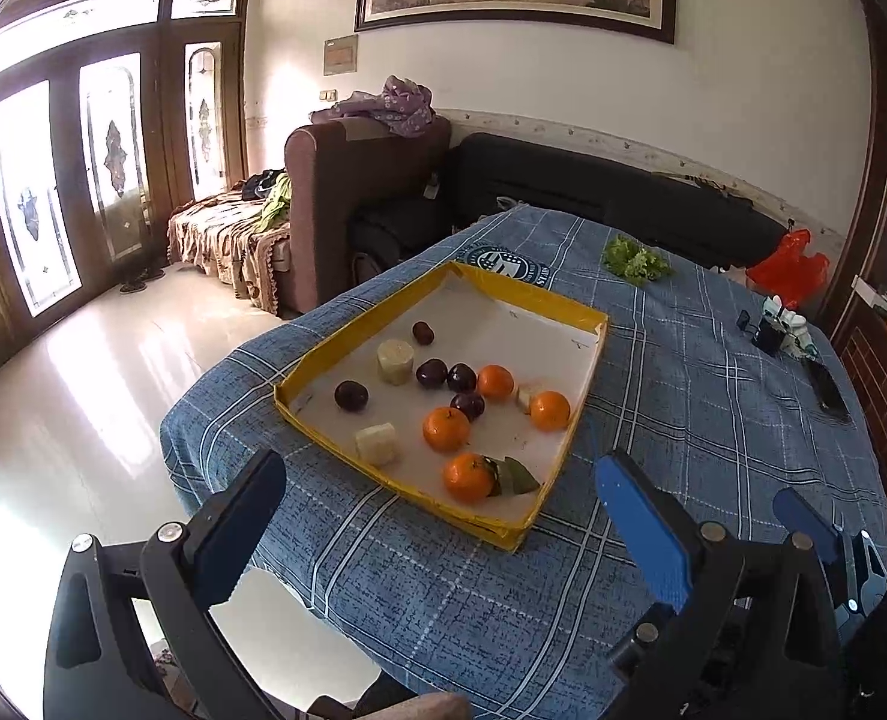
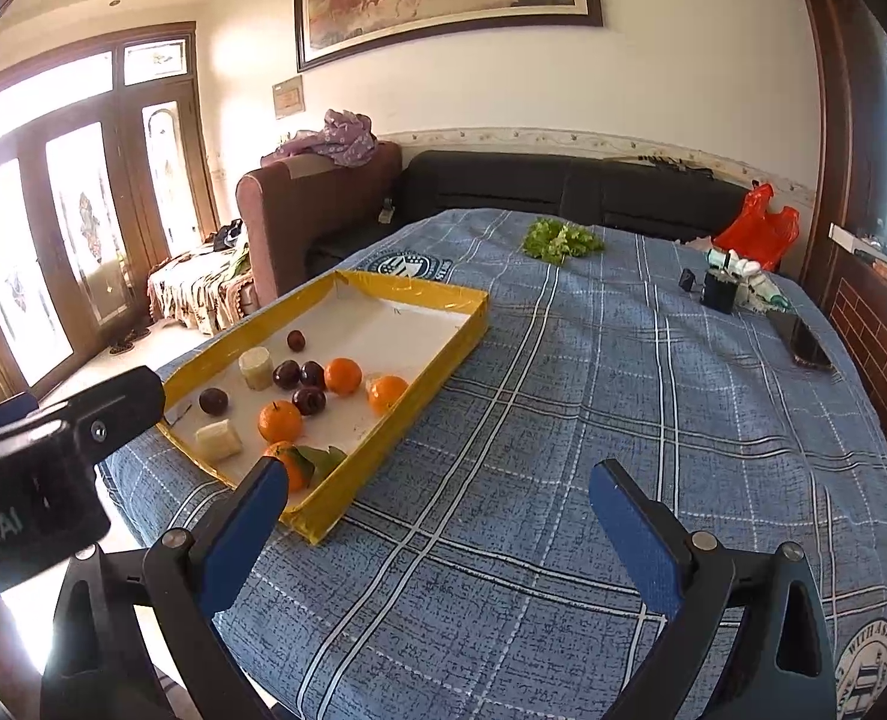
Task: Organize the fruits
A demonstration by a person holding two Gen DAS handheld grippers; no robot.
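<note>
A yellow-rimmed white tray [image 1: 539,294] sits on the blue plaid table; it also shows in the right wrist view [image 2: 419,291]. It holds several oranges [image 1: 445,429] [image 2: 279,420], several dark plums [image 1: 351,395] [image 2: 213,401] and pale sugarcane-like chunks [image 1: 395,361] [image 2: 255,367]. The nearest orange [image 1: 469,476] has a green leaf. My left gripper [image 1: 443,492] is open and empty, near the tray's front edge. My right gripper [image 2: 440,498] is open and empty, over the cloth to the right of the tray.
A bunch of green lettuce [image 1: 635,261] [image 2: 560,240] lies at the table's far side. A black box and small bottles [image 2: 728,288] and a dark phone [image 2: 806,339] lie at the right. A red bag [image 2: 758,225] and sofas stand behind.
</note>
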